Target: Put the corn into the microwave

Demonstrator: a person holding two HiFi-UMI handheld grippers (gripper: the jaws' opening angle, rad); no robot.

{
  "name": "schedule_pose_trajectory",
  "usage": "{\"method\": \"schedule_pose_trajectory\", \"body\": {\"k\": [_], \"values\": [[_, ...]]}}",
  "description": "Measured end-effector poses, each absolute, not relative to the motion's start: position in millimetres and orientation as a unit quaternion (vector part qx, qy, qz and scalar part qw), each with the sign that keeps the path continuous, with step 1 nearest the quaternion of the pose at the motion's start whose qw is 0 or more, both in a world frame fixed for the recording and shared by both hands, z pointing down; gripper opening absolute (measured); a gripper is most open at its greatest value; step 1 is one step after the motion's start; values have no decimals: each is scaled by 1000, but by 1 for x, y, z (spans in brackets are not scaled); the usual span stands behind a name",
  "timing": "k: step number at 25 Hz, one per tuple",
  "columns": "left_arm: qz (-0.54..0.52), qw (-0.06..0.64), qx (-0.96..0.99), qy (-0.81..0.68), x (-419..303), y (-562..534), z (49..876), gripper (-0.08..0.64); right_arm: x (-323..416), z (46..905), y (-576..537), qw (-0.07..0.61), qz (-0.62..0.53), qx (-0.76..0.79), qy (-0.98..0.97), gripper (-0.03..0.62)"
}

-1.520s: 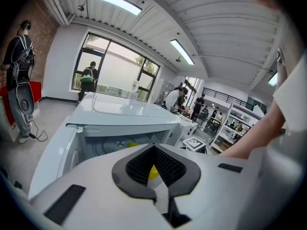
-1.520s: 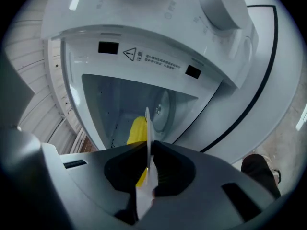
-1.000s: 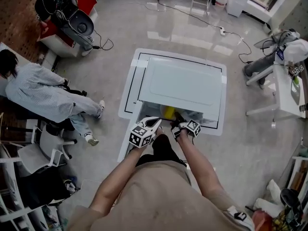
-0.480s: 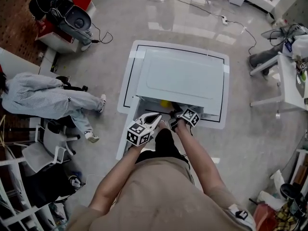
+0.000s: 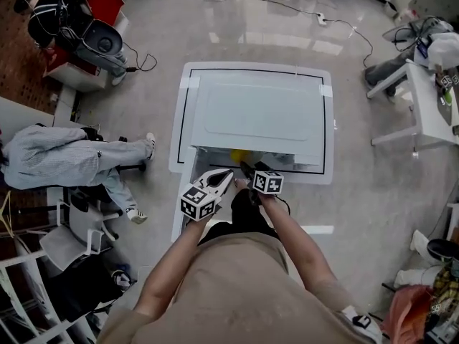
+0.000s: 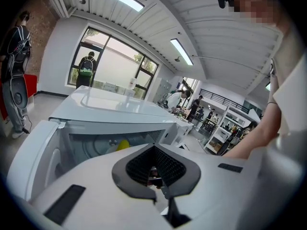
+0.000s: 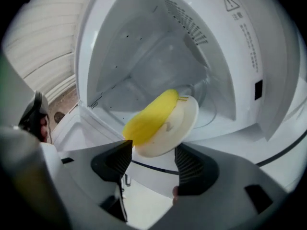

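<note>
A yellow corn cob [image 7: 149, 116] lies on a small white plate [image 7: 180, 126] at the mouth of the open white microwave [image 7: 144, 66]. My right gripper [image 7: 153, 159] stands just in front of it. Its jaws are opening, and the plate's near edge sits between the pads without being pressed. The head view shows the corn [image 5: 237, 154] as a yellow spot at the front of the microwave [image 5: 262, 113], with the right gripper [image 5: 247, 170] close before it. My left gripper [image 5: 215, 181] is beside it, by the swung-out door [image 5: 183, 192], with jaws together and nothing between them. The left gripper view also catches the corn [image 6: 123, 144] inside.
The microwave stands on a low white table [image 5: 326, 170] outlined in black. A person sits on a chair [image 5: 64, 156] to the left. A white desk [image 5: 430, 99] stands at the right, and cables run over the grey floor behind.
The right gripper has rolled and drawn back slightly from the microwave opening. The corn stays inside. The left gripper has kept its place.
</note>
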State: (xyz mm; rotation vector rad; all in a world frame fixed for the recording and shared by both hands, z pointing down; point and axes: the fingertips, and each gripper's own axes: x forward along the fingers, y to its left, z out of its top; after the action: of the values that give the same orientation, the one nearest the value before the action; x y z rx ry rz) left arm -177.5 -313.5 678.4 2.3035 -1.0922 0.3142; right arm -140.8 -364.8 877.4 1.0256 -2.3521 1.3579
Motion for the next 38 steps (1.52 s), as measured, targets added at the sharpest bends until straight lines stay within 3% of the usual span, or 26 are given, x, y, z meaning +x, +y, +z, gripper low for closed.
{"method": "schedule_pose_trajectory", "body": {"k": [5,11,19,30,34,38], "values": [[127,283,861,-402,-174,-310,682,-3,-144,891,-350,228,373,326,-838,265],[122,285,862,-400,-171,-302,679,-3,-140,896,-362,270,382,357,-809,264],[115,275,867,-400,-170,-296,667,-3,-141,894,-380,259,406,377,-791,264],[112,275,861,-412,-180,-288,663,-3,-138,876,-392,319,226,414,-822,264],[115,272,861,-414,-176,-283,663,-3,-131,883,-408,340,206,426,-812,264],[109,266,861,-420,-181,-280,659,-3,-131,874,-409,319,224,423,-818,264]]}}
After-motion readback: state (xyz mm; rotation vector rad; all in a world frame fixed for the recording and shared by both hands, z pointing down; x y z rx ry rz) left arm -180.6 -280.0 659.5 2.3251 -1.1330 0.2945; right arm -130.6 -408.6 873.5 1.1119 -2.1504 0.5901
